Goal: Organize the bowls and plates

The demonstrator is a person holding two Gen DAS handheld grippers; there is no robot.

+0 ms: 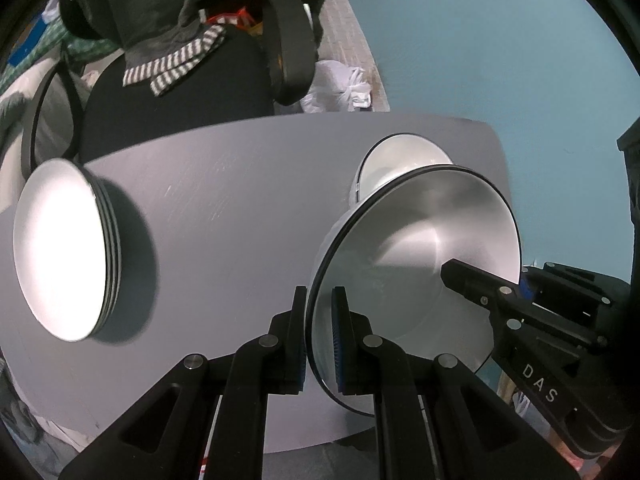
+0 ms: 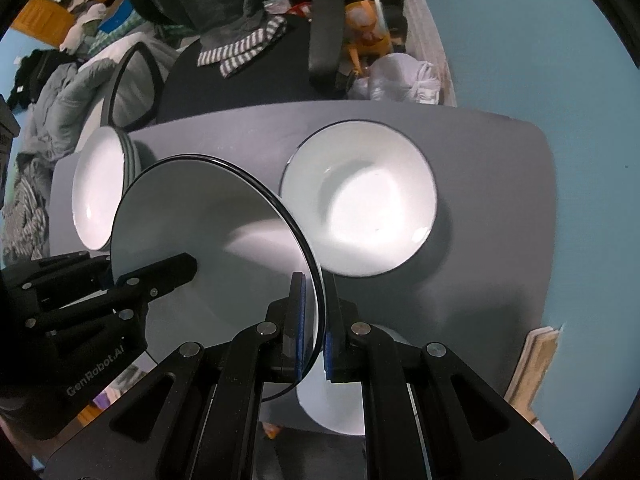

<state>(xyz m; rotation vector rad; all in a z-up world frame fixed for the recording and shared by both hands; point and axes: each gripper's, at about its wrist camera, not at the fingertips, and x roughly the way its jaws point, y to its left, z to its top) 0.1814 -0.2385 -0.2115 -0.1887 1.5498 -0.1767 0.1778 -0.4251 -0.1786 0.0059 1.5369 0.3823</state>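
White bowl [image 1: 420, 248], held above the grey bench [image 1: 224, 208], is clamped at opposite rim edges by left gripper [image 1: 320, 336] and right gripper [image 2: 316, 336]. A plate stack [image 1: 60, 248] and second bowl [image 2: 360, 200] rest nearby.

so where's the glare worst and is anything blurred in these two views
Left wrist view: the stack of plates is blown out white; the held plate shows only soft sheen. Right wrist view: the bowl has a bright patch but keeps detail. Both views bend the table edge, with slight blur.
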